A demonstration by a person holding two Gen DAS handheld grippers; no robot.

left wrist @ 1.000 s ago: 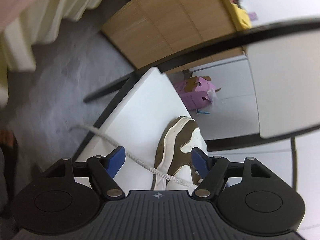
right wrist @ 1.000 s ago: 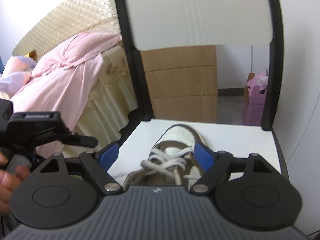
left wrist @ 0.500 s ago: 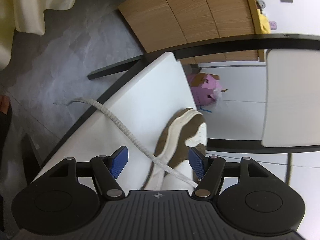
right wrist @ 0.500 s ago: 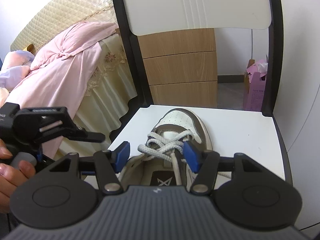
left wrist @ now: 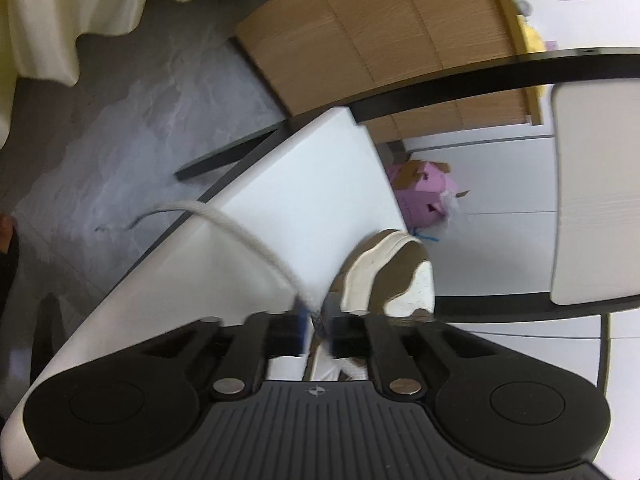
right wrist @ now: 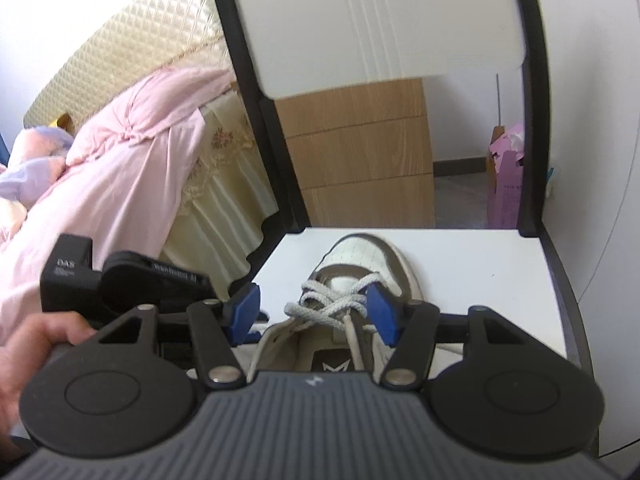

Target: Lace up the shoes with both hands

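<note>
A brown-and-white shoe (right wrist: 362, 254) lies on the white chair seat (right wrist: 480, 272), toe towards the chair back, with grey-white laces (right wrist: 332, 300) crossed over its tongue. My left gripper (left wrist: 316, 320) is shut on a loose lace end (left wrist: 256, 246), which arcs left over the seat edge (left wrist: 320, 184) beside the shoe (left wrist: 392, 276). My right gripper (right wrist: 314, 312) hovers open just above the shoe's opening, its blue pads (right wrist: 382, 312) either side of the crossed laces without pressing them. A hand (right wrist: 24, 344) holds the left tool's black housing (right wrist: 120, 284) at the seat's left.
The chair's black frame and white backrest (right wrist: 360, 20) rise behind the shoe. A bed with a pink blanket (right wrist: 120, 160) stands left, a wooden drawer cabinet (right wrist: 360, 160) behind, a pink box (right wrist: 504, 184) on the grey floor (left wrist: 120, 140).
My left gripper came down and its jaws went from wide apart to shut on the lace. My right gripper narrowed a little and drew in over the shoe's opening.
</note>
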